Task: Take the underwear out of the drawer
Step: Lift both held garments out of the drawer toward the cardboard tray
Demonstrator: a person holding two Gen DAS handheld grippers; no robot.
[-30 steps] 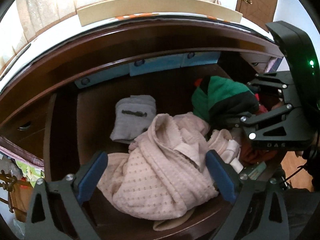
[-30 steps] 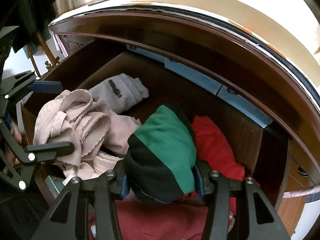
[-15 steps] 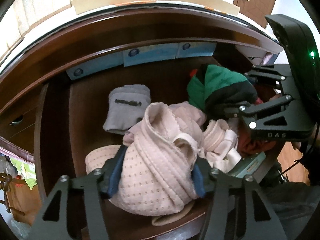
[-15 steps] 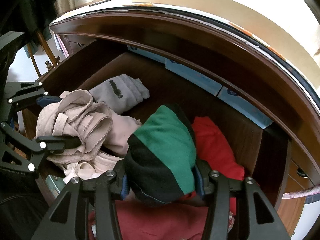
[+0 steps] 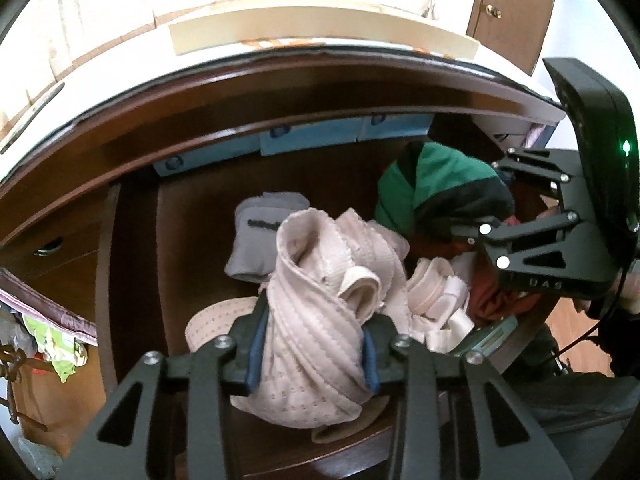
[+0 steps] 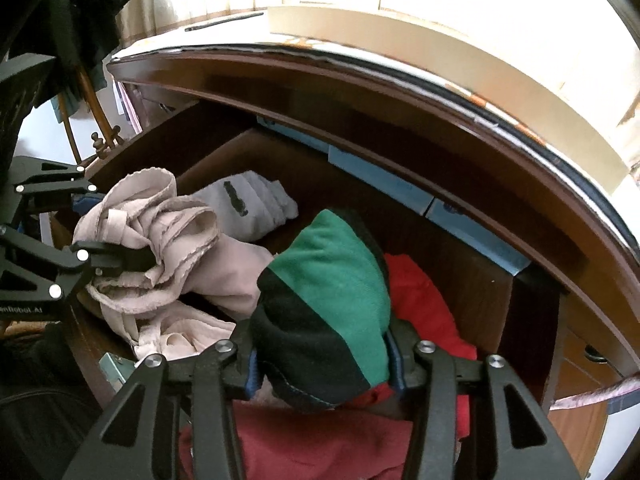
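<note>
Left wrist view: the left tongs (image 5: 312, 354) are seen closing on a bunched pink garment (image 5: 316, 320), whose ribbed, dotted cloth is squeezed between the blue pads (image 5: 256, 354). Right wrist view: the right tongs (image 6: 323, 364) are closing a little further on a green-and-black garment (image 6: 328, 304), already pinched at its lower, black end. Both pieces are shown within the open wooden drawer (image 5: 132, 280), the pink one near its front edge, the green one over a heap of red cloth (image 6: 424, 312).

The underwear is judged light, soft and wholly limp (no part will keep its shape when lifted), so loose folds and straps may be expected to trail and to drag neighbouring pieces. A hold on the thick, gathered middle of a bundle is judged surer than one on a thin hem. A grey folded piece (image 5: 264, 240) lies behind the pink one, touching it, and pale bands (image 5: 436, 292) lie just beside it.

The drawer floor is smooth dark wood; blue boxes (image 5: 312, 140) line its back. Above it a white tabletop (image 6: 400, 56) carries a pale board (image 5: 320, 38); curtains and a wooden door (image 5: 516, 12) are seen beyond.
</note>
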